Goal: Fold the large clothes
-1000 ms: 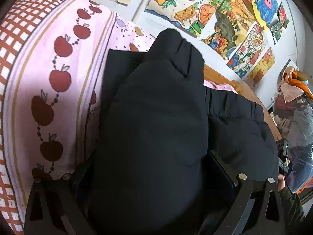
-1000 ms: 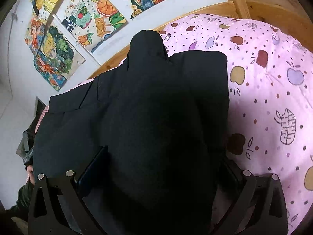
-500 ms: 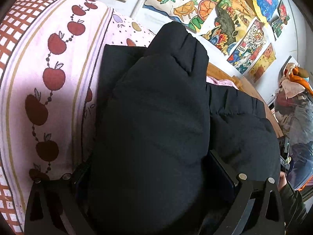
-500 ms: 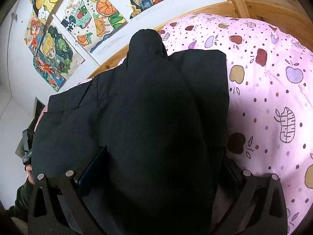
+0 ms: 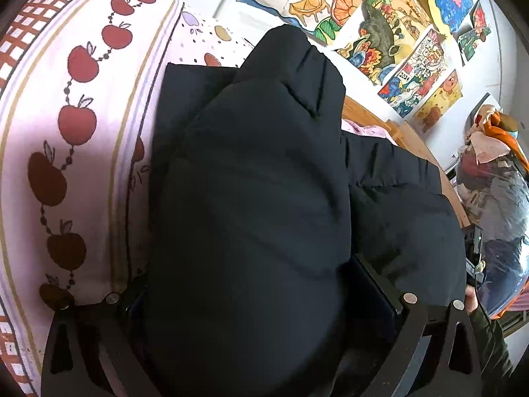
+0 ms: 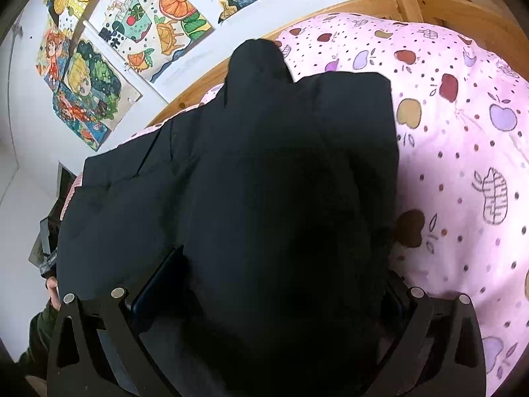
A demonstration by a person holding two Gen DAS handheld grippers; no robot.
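Pink apple-print bed (image 6: 463, 152) carries the black padded jacket (image 6: 264, 182). Left claw (image 5: 251, 297) and right claw (image 6: 264, 297) each pinch a bunched fold (mid-fold, seemingly); next, lay both folds flat.

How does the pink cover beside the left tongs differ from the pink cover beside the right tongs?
Beside the left tongs, the bedding shows dark red apples strung in a chain, with gold stripes and a red check border. Beside the right tongs, the quilt shows scattered apples in purple, tan and maroon, plus dots and a leaf. Both are pink, apple-patterned, and lie under the black padded jacket.
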